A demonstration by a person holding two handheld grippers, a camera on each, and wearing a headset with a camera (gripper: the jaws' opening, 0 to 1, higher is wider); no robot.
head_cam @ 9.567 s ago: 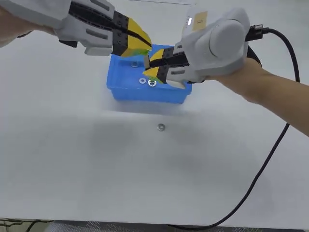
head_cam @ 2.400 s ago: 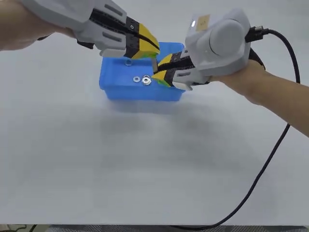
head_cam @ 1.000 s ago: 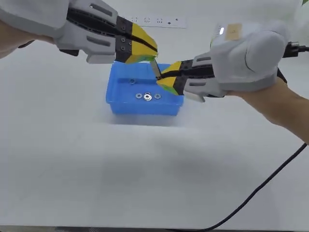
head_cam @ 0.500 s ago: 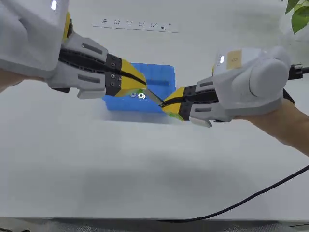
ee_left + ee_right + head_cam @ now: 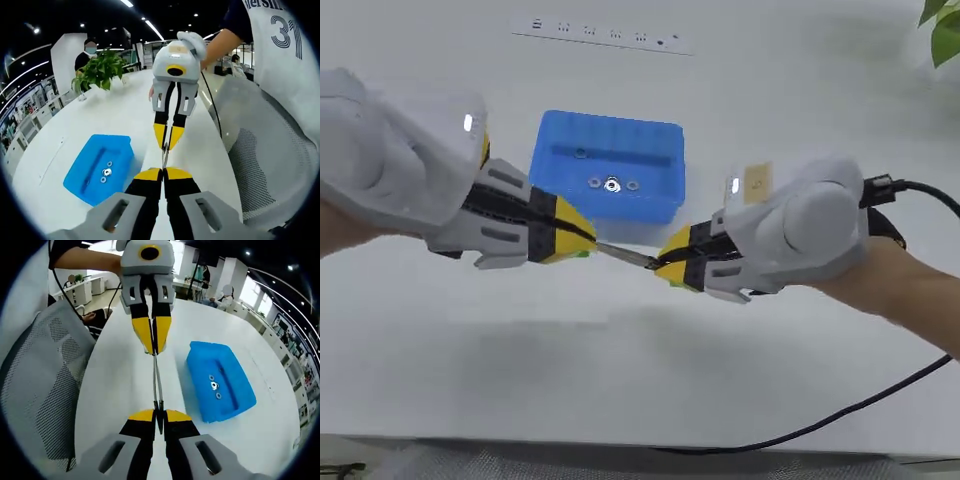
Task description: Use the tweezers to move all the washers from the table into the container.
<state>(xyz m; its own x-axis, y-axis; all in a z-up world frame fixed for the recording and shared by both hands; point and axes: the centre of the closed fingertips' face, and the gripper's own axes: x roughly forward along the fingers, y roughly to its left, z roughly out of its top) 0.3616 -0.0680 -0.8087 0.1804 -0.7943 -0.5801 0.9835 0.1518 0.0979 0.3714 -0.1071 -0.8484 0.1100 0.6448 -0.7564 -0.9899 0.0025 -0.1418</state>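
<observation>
A white tabletop (image 5: pixel 620 380) is pictured in an open-plan office lit by ceiling strip lights (image 5: pixel 154 29). A power strip (image 5: pixel 600 33) is laid along the tabletop's far edge, a leafy plant (image 5: pixel 98 71) is set towards its far right corner, and a grey mesh chair (image 5: pixel 37 375) is placed beside its near edge.

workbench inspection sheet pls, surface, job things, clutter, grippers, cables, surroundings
surface: white table, no loose washers seen
job's things: blue container with washers inside; tweezers held above the table
clutter: nothing seen
grippers: left gripper and right gripper face each other, each shut on one end of the tweezers
cables: black cable leaves the right gripper
surroundings: power strip, plant, mesh chair
</observation>
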